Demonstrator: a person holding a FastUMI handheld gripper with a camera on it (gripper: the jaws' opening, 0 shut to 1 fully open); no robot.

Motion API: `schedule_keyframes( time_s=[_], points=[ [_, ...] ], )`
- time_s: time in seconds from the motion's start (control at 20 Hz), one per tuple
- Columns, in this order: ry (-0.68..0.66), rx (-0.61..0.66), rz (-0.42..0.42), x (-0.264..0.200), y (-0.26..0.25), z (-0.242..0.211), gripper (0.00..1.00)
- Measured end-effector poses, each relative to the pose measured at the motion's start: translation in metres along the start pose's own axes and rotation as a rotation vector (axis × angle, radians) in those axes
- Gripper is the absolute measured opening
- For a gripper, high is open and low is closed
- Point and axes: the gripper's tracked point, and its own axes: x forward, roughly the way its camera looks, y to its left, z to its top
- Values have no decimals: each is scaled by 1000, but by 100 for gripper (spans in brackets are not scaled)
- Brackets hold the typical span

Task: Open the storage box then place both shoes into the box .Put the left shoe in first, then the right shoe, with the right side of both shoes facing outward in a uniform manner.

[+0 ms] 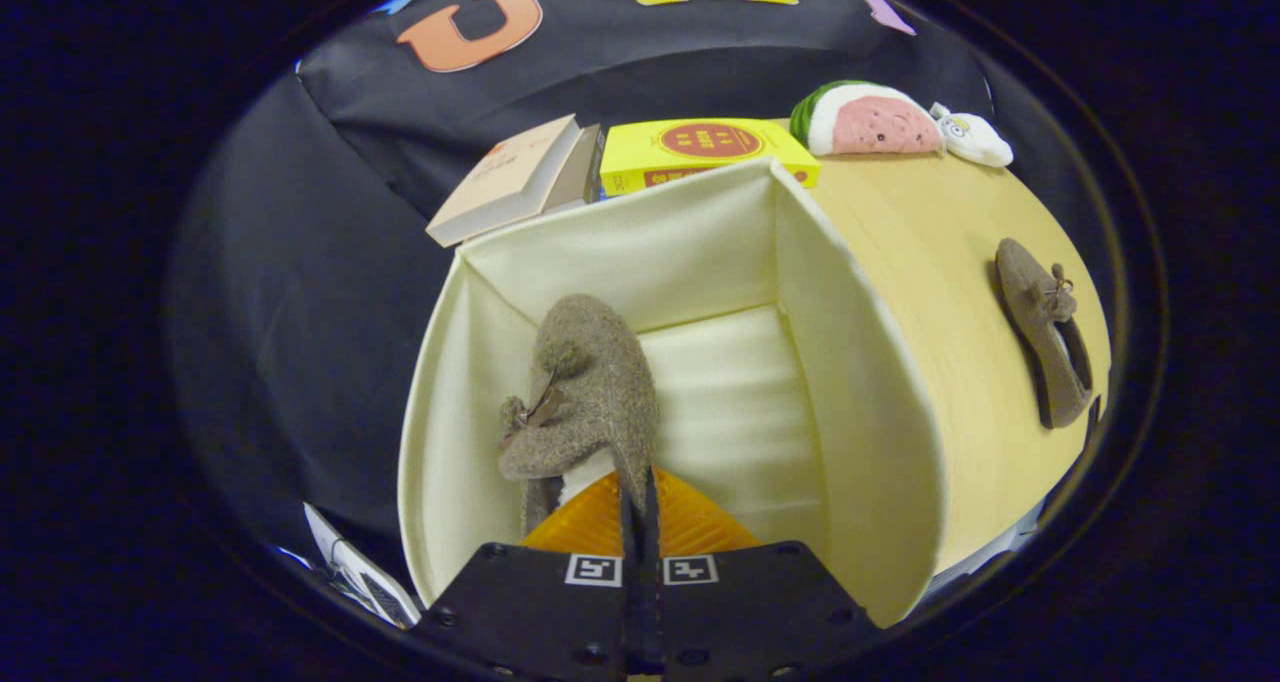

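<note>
My gripper (639, 502) is shut on the rim of a grey-brown felt shoe (585, 392), pinching its edge between both fingers. The shoe hangs toe-forward inside the open cream storage box (850, 362), near the box's left wall, with its small bow facing left. Its heel end is hidden behind my fingers. The box's ribbed floor shows to the right of the shoe. A second matching shoe (1045, 332) lies on the wooden table (940, 252) to the right of the box, well clear of my fingers.
Beyond the box's far wall lie a tan book (510, 177) and a yellow box (700, 152). A watermelon-slice plush (870, 120) and a small white plush (972, 138) sit at the table's far right. The table's right edge runs just past the second shoe.
</note>
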Motion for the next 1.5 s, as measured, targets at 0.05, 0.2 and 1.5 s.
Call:
schedule_keyframes(
  time_s=[0.05,0.2,1.5],
  points=[
    [22,-7,-7,6,2,-4,0],
    [57,-39,-14,16,7,-13,0],
    [-385,-165,-113,-175,-197,104,91]
  ],
)
